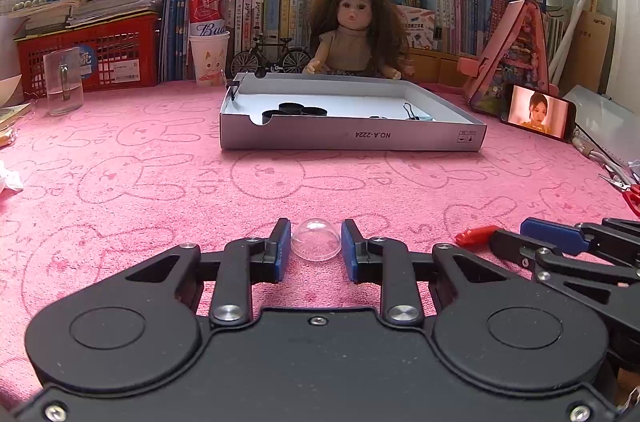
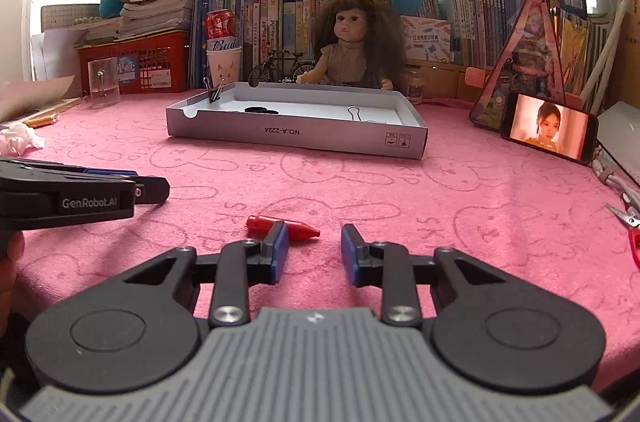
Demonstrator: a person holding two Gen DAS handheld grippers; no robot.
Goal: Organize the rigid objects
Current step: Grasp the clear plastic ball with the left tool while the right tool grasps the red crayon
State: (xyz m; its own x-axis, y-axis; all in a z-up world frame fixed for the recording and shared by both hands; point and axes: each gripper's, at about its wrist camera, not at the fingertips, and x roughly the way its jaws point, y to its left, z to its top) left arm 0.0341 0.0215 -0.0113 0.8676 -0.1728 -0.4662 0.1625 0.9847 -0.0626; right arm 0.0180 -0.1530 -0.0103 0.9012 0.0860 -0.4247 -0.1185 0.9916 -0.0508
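A clear plastic dome (image 1: 315,239) lies on the pink cloth between the open fingers of my left gripper (image 1: 315,240); the pads stand just beside it, not pressing. A red crayon-like piece (image 2: 286,226) lies on the cloth just ahead of my open, empty right gripper (image 2: 314,242), partly behind its left finger; it also shows in the left wrist view (image 1: 476,234). The grey shallow box (image 1: 352,136) (image 2: 296,134) sits farther back, holding black rings (image 1: 296,110) and a binder clip (image 1: 412,111).
A doll (image 1: 352,30), a toy bicycle (image 1: 272,58), a cup with a can (image 1: 208,38), a glass mug (image 1: 64,80), a red crate (image 1: 100,54) and books line the back. A phone (image 1: 538,116) stands right. Pliers (image 1: 624,182) lie far right; crumpled tissue (image 2: 20,138) left.
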